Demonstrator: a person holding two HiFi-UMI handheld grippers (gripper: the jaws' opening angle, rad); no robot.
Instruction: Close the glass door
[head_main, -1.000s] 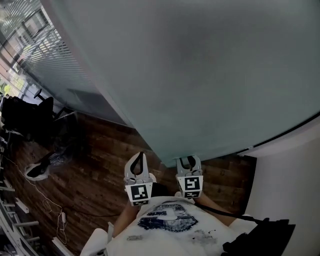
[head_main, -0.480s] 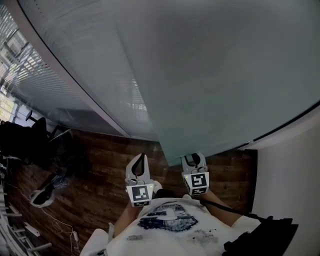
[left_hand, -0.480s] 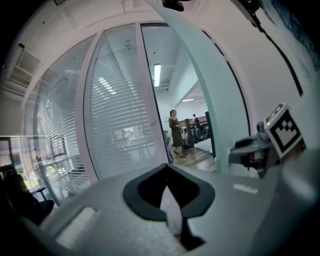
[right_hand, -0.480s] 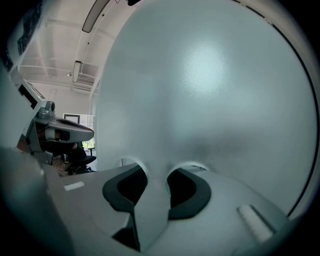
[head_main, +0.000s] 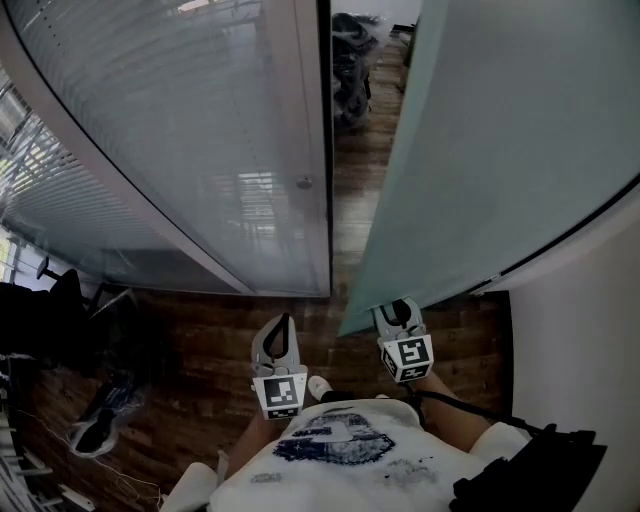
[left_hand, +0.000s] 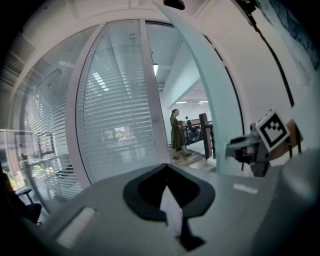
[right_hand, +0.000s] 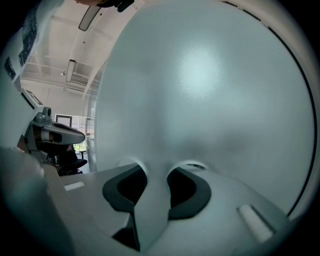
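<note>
The frosted glass door fills the right half of the head view, its free edge running down to my right gripper. That gripper is shut on the door's edge: in the right gripper view the pane passes straight between the jaws. My left gripper hangs to the left of the door's lower corner, shut with nothing in it. The left gripper view looks through the doorway, with the door's edge and the right gripper at the right.
A fixed glass partition with blinds and its white frame post stand left of the doorway gap. A white wall is at the right, dark wooden floor below. A person stands far beyond the doorway.
The door's edge and my right gripper have shifted right in the head view. The doorway gap, frame post and blinds have come into sight. The left gripper has barely moved in the picture.
</note>
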